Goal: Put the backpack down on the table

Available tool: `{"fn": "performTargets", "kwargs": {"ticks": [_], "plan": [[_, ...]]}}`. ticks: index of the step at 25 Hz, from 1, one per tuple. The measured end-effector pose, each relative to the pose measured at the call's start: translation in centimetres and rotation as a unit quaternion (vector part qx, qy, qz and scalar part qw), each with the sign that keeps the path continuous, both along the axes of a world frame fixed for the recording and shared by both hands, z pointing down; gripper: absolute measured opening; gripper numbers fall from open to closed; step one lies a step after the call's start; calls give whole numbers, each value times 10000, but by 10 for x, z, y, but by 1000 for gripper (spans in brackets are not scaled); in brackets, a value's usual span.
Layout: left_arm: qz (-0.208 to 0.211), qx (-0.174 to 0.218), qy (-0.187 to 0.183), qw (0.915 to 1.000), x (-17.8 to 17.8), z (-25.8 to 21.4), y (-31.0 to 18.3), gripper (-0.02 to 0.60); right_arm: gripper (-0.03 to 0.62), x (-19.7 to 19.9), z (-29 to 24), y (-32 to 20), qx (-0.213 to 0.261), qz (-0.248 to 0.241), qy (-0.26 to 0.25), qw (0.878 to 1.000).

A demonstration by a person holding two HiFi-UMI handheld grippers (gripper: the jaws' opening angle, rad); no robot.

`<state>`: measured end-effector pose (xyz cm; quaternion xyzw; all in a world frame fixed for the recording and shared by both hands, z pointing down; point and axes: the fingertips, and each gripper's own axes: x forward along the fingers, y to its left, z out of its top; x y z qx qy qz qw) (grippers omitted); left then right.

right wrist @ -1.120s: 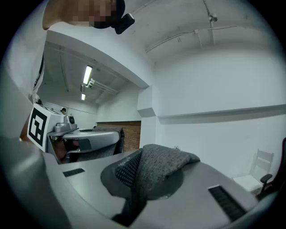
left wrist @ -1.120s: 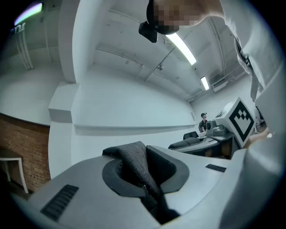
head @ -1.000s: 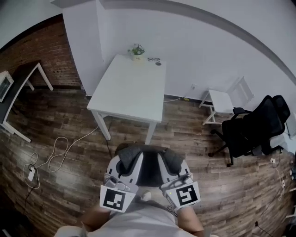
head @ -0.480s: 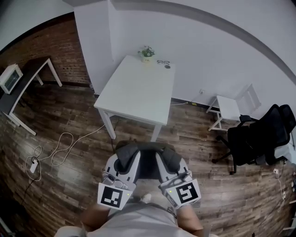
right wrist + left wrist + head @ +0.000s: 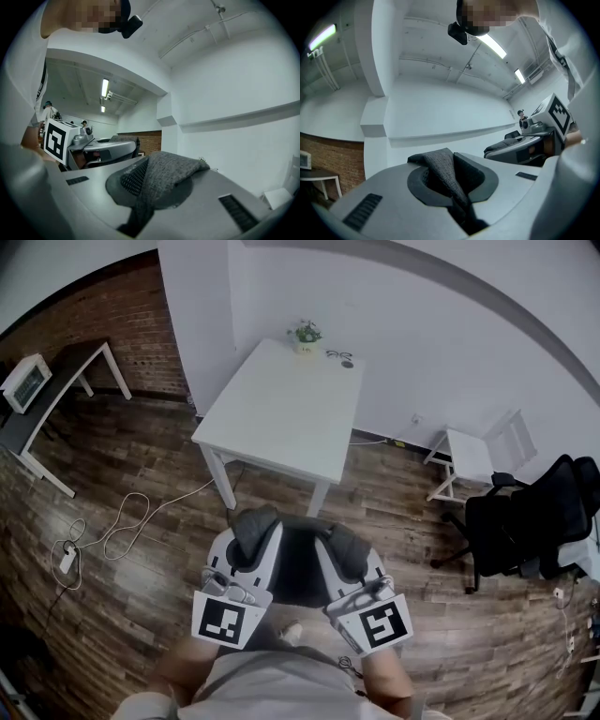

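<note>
The left tool (image 5: 255, 524) is clenched on one grey shoulder strap (image 5: 443, 173), the right tool (image 5: 342, 549) on the other strap (image 5: 164, 180). The dark backpack (image 5: 298, 570) hangs between them above the wood floor (image 5: 141, 465), short of the white bench (image 5: 281, 418). Its strap end is uppermost and its long axis points down.

The backpack (image 5: 298, 570) hangs between the left gripper (image 5: 255, 526) and the right gripper (image 5: 339, 547), above the floor (image 5: 169, 615). The table (image 5: 281, 418) stands at 12 o'clock from it, near the wall (image 5: 422, 343). The plant (image 5: 306, 334) sits on the table's far edge, with the glasses (image 5: 340, 356) just beside it at 3 o'clock. The small chair (image 5: 473, 451) stands at 2 o'clock and the office chair (image 5: 530, 521) at 3 o'clock. The desk (image 5: 75, 362) at 10 o'clock bears a box-shaped device (image 5: 25, 381). The cable (image 5: 117, 531) lies on the floor at 9 o'clock.
</note>
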<state>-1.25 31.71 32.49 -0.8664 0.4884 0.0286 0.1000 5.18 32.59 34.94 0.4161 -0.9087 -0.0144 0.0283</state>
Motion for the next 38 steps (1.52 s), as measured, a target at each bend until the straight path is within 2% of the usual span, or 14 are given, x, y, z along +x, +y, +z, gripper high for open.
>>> {"fn": "performTargets", "kwargs": {"ticks": [5, 15, 19, 22, 26, 29, 38], "plan": [[42, -41, 102, 9999, -5, 4, -18, 52, 43, -5, -2, -18, 85, -57, 28, 9999], [551, -214, 190, 9981, -6, 12, -94, 52, 44, -5, 8, -80, -128, 136, 20, 9998], [742, -185, 106, 9970, -3, 6, -136, 52, 43, -4, 3, -120, -110, 203, -24, 9997], [888, -136, -170, 9958, -5, 5, -162, 52, 43, -7, 0, -147, -112, 275, -47, 9995], [1013, -180, -96, 9947, -10, 0, -195, 52, 43, -12, -7, -181, -84, 380, -47, 9992], [1180, -97, -391, 9922, -18, -1, -218, 52, 43, -21, -12, -203, -28, 473, -28, 9989], [1499, -38, -416, 9878, -40, -11, -274, 52, 43, -43, -18, -258, -90, 776, -54, 9969]]}}
